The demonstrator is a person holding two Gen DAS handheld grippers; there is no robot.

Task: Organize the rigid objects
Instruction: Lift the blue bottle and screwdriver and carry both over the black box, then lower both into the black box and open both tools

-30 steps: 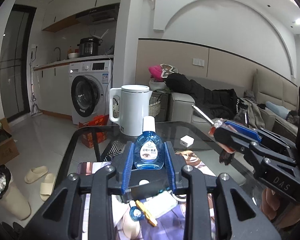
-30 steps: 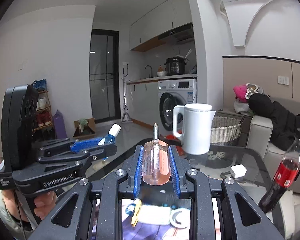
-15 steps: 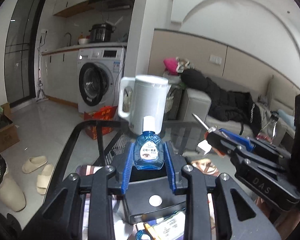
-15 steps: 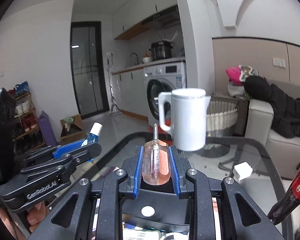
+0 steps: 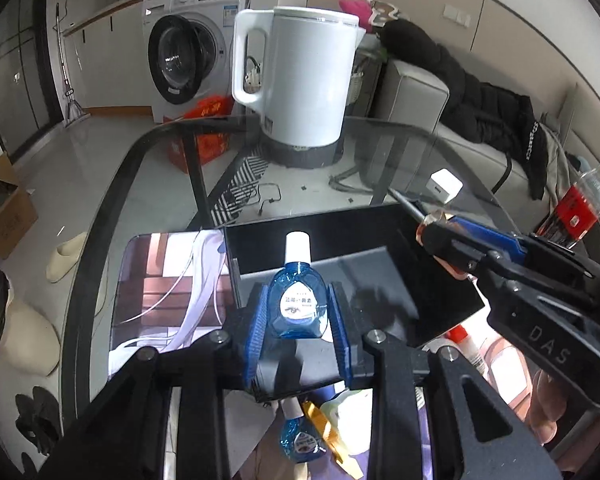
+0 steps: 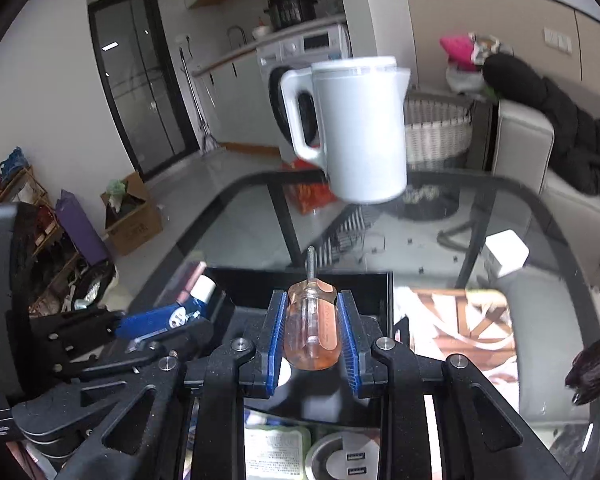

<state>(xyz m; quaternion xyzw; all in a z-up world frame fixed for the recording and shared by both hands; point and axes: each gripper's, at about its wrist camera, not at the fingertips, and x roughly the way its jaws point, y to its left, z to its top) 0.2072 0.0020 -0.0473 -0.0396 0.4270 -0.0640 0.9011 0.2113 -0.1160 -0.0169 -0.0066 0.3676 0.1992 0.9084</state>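
Observation:
My left gripper (image 5: 296, 316) is shut on a small blue eye-drop bottle (image 5: 297, 304) with a white cap, held above a black tray (image 5: 428, 280) on the glass table. My right gripper (image 6: 311, 338) is shut on a stubby screwdriver (image 6: 311, 334) with a clear orange handle, its shaft pointing forward over the same tray (image 6: 364, 284). Each gripper shows in the other's view: the right one (image 5: 452, 240) at the right, the left one (image 6: 180, 316) at the left.
A white kettle (image 5: 300, 80) stands at the table's far side, with a white charger block (image 5: 444, 186) to its right. A second blue bottle (image 5: 298, 436), an orange clip (image 5: 328, 432) and a round USB hub (image 6: 348, 456) lie near the tray. A cola bottle (image 5: 576, 208) stands at right.
Both grippers have moved forward and tilted down over the black tray, still holding the bottle and the screwdriver. The kettle looms nearer.

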